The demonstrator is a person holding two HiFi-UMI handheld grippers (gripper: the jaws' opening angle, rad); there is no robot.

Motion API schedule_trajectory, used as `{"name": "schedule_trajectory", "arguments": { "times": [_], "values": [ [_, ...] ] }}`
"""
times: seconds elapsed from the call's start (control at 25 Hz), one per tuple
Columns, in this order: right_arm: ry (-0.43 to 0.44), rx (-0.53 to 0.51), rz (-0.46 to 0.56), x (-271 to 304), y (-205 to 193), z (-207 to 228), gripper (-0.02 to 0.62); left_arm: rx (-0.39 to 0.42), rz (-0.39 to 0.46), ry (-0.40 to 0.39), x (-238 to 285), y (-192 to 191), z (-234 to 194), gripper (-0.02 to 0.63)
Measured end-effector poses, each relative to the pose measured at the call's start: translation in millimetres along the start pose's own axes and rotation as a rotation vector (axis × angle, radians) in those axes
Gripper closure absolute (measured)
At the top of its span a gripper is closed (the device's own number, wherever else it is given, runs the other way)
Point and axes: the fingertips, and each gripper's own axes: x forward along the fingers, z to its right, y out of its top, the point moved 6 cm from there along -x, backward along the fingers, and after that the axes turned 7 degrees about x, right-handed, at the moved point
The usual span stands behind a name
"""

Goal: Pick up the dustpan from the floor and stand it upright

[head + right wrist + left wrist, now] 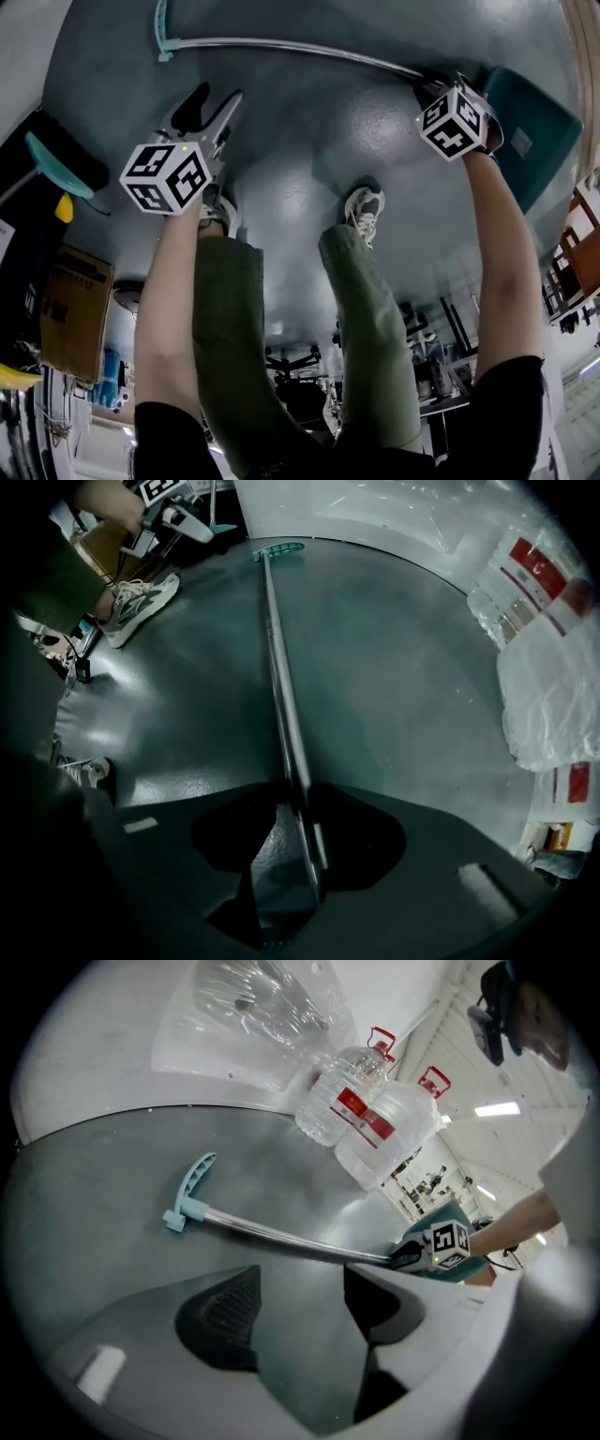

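The dustpan lies flat on the grey floor. Its teal pan [530, 131] is at the far right, and its long metal pole [291, 47] runs left to a teal grip [162, 33]. My right gripper [431, 86] is at the pole's pan end. In the right gripper view the pole [281, 686] passes between the jaws of the right gripper [300, 841], which are shut on it. My left gripper [211, 98] hangs open over bare floor, short of the pole [281, 1239]. Nothing is between the jaws of the left gripper [295, 1307].
Two large water bottles [342, 1101] and a plastic bag [553, 696] sit beyond the pole. A cardboard box [70, 309] and a teal-edged tool [56, 169] stand at the left. The person's shoes [364, 208] are on the floor between the grippers.
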Motion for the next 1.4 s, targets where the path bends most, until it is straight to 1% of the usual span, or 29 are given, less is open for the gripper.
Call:
{"name": "schedule_trajectory", "arguments": {
  "times": [0.12, 0.16, 0.4, 0.48, 0.6, 0.72, 0.84, 0.92, 1.0, 1.12, 1.28, 1.32, 1.4],
  "values": [
    [0.007, 0.012, 0.001, -1, 2, 2, 0.459, -0.009, 0.011, -0.003, 3, 5, -2, 0.302],
    [0.007, 0.01, 0.0, -3, 3, 3, 0.491, -0.009, 0.013, -0.004, 4, 8, -2, 0.302],
    [0.039, -0.011, -0.01, -8, 2, -15, 0.51, -0.033, 0.006, -0.031, 7, 17, 10, 0.302],
    [0.05, -0.007, 0.008, -12, 6, -26, 0.52, -0.039, 0.001, -0.035, 6, 20, 12, 0.302],
    [0.054, 0.039, 0.051, -19, 11, -38, 0.523, -0.066, 0.007, -0.034, 3, 27, 14, 0.296],
    [0.052, 0.066, 0.075, -30, 13, -47, 0.523, -0.098, 0.053, -0.037, -5, 46, 16, 0.291],
    [0.056, 0.081, 0.095, -41, 15, -54, 0.523, -0.116, 0.121, -0.055, -14, 77, 18, 0.282],
    [0.054, 0.08, 0.109, -47, 17, -57, 0.523, -0.131, 0.164, -0.068, -19, 98, 20, 0.282],
    [0.05, 0.069, 0.116, -53, 18, -61, 0.523, -0.142, 0.187, -0.082, -24, 113, 24, 0.282],
    [0.053, 0.058, 0.129, -59, 22, -70, 0.523, -0.106, 0.211, -0.091, -36, 134, 30, 0.282],
    [0.055, 0.071, 0.147, -68, 29, -75, 0.522, -0.017, 0.243, -0.102, -49, 157, 40, 0.289],
    [0.053, 0.078, 0.151, -72, 30, -75, 0.522, 0.014, 0.242, -0.1, -52, 161, 44, 0.31],
    [0.048, 0.091, 0.158, -79, 32, -75, 0.522, 0.055, 0.239, -0.095, -59, 168, 53, 0.39]
  ]
}}
